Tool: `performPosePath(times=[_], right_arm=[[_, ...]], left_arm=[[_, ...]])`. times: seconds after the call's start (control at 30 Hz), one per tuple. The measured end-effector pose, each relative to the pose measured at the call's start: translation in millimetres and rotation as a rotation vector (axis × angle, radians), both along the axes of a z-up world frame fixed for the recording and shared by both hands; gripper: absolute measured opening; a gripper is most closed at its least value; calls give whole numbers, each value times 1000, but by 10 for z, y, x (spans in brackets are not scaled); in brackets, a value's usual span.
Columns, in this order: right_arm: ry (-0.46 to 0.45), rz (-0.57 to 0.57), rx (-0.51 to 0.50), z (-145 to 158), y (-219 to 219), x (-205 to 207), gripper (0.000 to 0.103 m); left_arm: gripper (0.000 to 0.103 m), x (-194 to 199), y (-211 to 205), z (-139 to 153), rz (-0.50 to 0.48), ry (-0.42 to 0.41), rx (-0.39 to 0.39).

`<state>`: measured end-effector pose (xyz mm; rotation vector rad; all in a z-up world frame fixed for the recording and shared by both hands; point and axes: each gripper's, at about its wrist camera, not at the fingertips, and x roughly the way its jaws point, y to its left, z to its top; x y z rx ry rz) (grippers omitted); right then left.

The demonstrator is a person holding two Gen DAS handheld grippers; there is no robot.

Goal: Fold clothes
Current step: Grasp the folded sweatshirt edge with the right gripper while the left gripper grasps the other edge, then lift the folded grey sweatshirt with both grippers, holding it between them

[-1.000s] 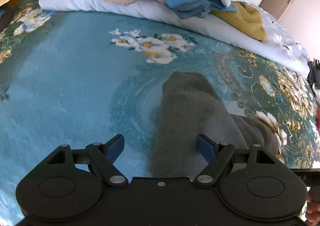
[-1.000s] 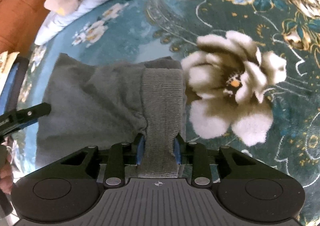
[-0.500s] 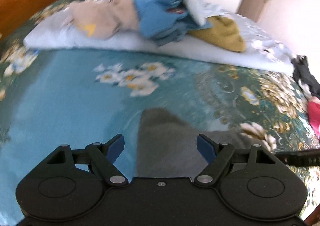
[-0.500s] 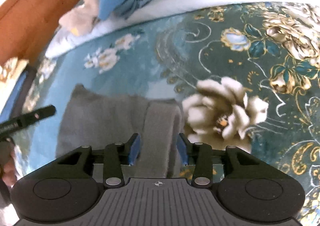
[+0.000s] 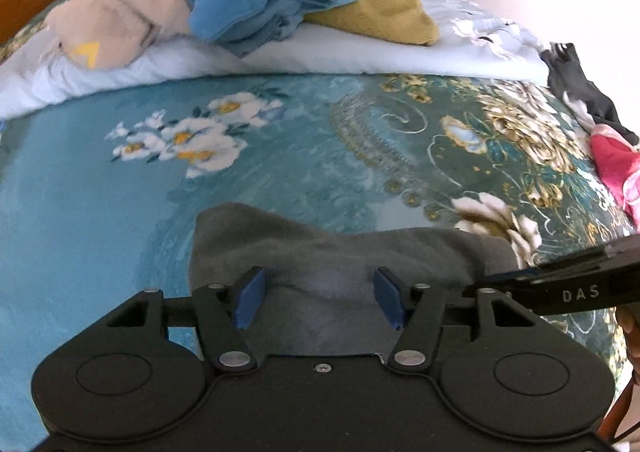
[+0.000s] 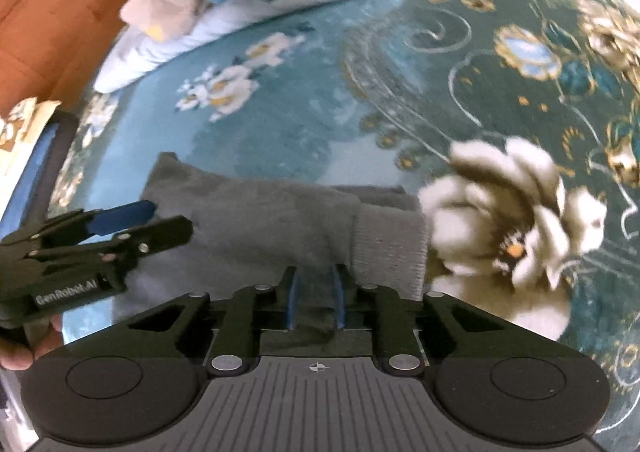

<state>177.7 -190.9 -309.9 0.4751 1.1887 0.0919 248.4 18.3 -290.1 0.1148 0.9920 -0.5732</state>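
A grey fleece garment [image 5: 320, 252] lies folded on the teal floral bedspread; it also shows in the right wrist view [image 6: 256, 220], with its ribbed cuff [image 6: 386, 248] at the right. My left gripper [image 5: 318, 294] is open, its blue pads either side of the garment's near edge. My right gripper [image 6: 314, 302] is shut on a fold of the grey garment just left of the cuff. The left gripper also shows in the right wrist view [image 6: 120, 224], over the garment's left end.
A pile of clothes lies on a pale quilt [image 5: 320, 52] at the back: beige [image 5: 116, 28], blue [image 5: 240, 0] and mustard [image 5: 384, 16] items. Black [image 5: 580, 88] and pink [image 5: 616, 168] clothes lie at the right edge. A wooden headboard [image 6: 60, 12] stands at the far left.
Both grippers pulled back toward the garment's near edge. The right gripper opened slightly, then closed on fabric left of the cuff. The left jaws narrowed but stay open.
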Motion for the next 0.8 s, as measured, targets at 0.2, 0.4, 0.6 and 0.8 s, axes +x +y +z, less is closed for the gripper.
performPosePath(times=[0.2, 0.4, 0.6, 0.8], right_arm=[[28, 3, -4, -102, 6, 0, 7], [-1, 32, 18, 83, 11, -68, 10], [24, 111, 21, 150, 109, -341, 10], [68, 100, 28, 16, 112, -454, 8]], left_arm=[[59, 57, 49, -136, 21, 31, 10], [60, -34, 92, 68, 29, 13, -9], [64, -435, 269, 268, 45, 30, -62], [64, -630, 330, -7, 44, 111, 5]])
